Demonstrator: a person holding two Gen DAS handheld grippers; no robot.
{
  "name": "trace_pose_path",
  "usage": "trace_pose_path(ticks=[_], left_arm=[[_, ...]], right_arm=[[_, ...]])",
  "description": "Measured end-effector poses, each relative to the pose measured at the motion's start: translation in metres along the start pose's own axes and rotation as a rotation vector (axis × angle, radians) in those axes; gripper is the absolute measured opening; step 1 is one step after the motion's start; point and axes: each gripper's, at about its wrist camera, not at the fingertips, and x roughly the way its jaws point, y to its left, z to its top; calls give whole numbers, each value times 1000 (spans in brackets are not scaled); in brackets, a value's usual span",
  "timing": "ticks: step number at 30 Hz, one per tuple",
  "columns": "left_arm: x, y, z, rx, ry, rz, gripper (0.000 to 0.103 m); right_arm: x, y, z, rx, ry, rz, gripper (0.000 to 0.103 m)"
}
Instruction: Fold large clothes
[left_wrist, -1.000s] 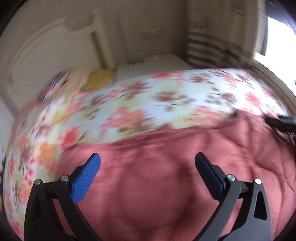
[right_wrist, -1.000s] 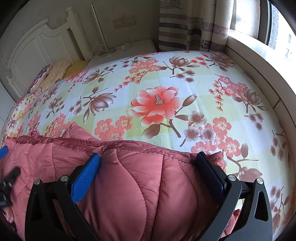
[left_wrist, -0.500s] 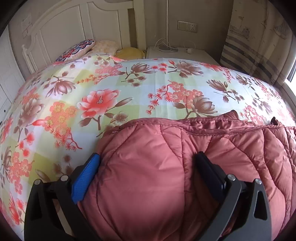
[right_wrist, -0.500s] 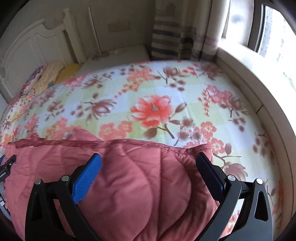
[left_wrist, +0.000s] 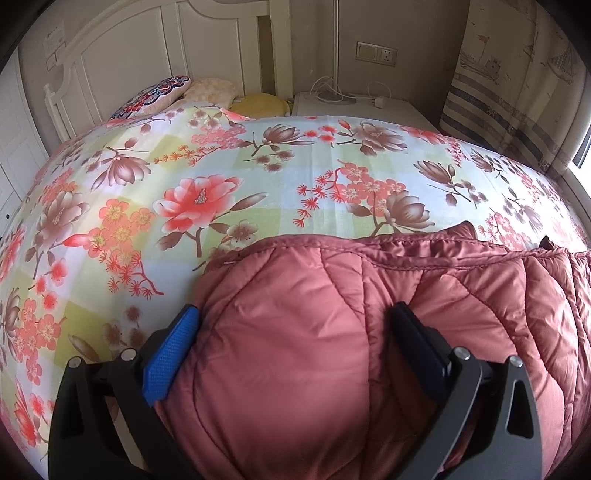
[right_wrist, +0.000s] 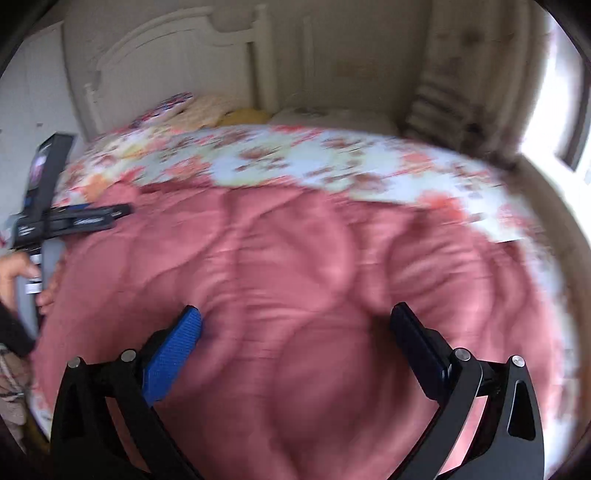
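A pink quilted puffer jacket (left_wrist: 461, 295) lies spread on the flowered bed sheet (left_wrist: 221, 166). My left gripper (left_wrist: 295, 343) is low at the jacket's left end. It is open, and the padded fabric bulges between its blue-padded fingers (left_wrist: 173, 350). The right wrist view is motion-blurred. There my right gripper (right_wrist: 295, 343) is open above the middle of the jacket (right_wrist: 295, 258), gripping nothing. The left gripper (right_wrist: 85, 219) shows at the jacket's far left edge, held by a hand (right_wrist: 13, 273).
A white headboard (left_wrist: 129, 55) stands at the far end with pillows (left_wrist: 159, 92) and a yellow cushion (left_wrist: 262, 105). A white nightstand (left_wrist: 354, 107) with cables sits beside it. A striped curtain (left_wrist: 517, 92) and a bright window (right_wrist: 546, 92) are on the right.
My left gripper dropped from above the jacket onto its left end and settled there. My right gripper left the jacket's right end, rose and swung left, so its view blurred.
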Motion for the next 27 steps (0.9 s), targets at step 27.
trace_pose_path(ticks=[27], left_arm=[[-73, -121, -84, 292, -218, -46, 101]], right_arm=[[-11, 46, -43, -149, -13, 64, 99]])
